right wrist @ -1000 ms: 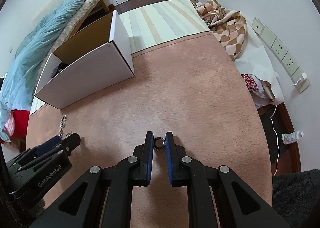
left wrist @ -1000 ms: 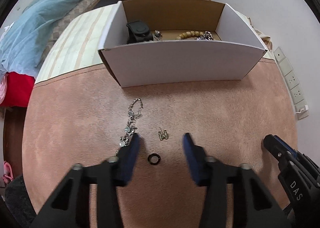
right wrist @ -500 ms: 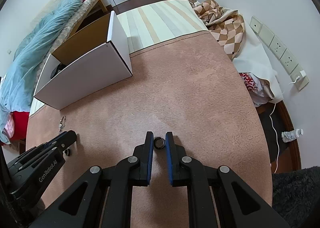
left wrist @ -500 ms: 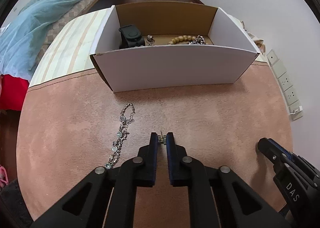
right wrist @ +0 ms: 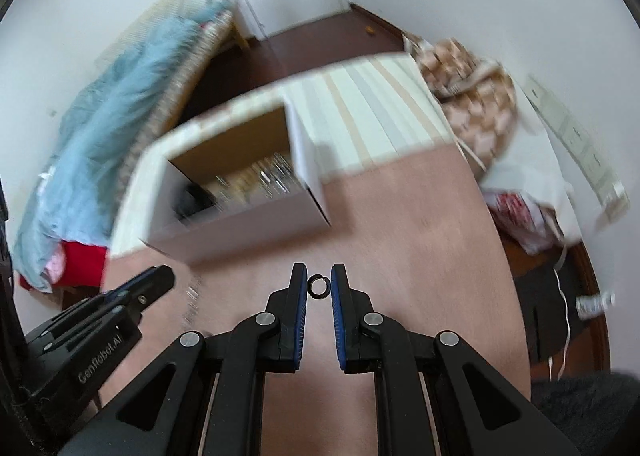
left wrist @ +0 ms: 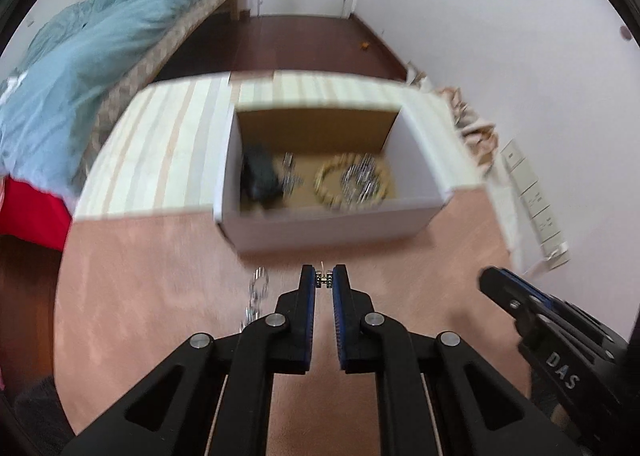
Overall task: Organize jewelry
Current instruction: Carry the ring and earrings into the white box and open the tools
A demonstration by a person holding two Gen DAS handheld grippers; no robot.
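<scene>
Left claw [left wrist: 323,280] pinched on a small sparkly earring [left wrist: 323,279], held between the blue pads at the tips, raised above the pink surface [left wrist: 160,268] and just short of the near wall of the white box [left wrist: 332,224]. Right claw [right wrist: 319,285] clamped on a small black ring [right wrist: 319,285], upright between its pads, likewise off the surface and short of the same box, toward its right corner.

Left of the left claw, a silver chain bracelet [left wrist: 256,296] lying on the surface, blurred, between the claw and the box's near left corner. Seen from the right wrist as a faint streak beside the left claw's tip.

Inside the box, brown cardboard floor carrying a black object [left wrist: 260,176] at the left end, a small silver piece [left wrist: 290,172] just beside it, and a wooden bead bracelet [left wrist: 332,186] toward the right with a silver chain piece [left wrist: 362,182] resting within and over its loop. All smeared by motion blur; finer detail cannot be told.

Behind the box, a striped cloth [left wrist: 160,152] covering the far part of the surface. Beyond it and to the left, a bed with a light blue quilt [left wrist: 88,68]. Right of the box, a checked brown cloth [right wrist: 468,96] bunched against the wall, with wall sockets [left wrist: 532,196] past it.
</scene>
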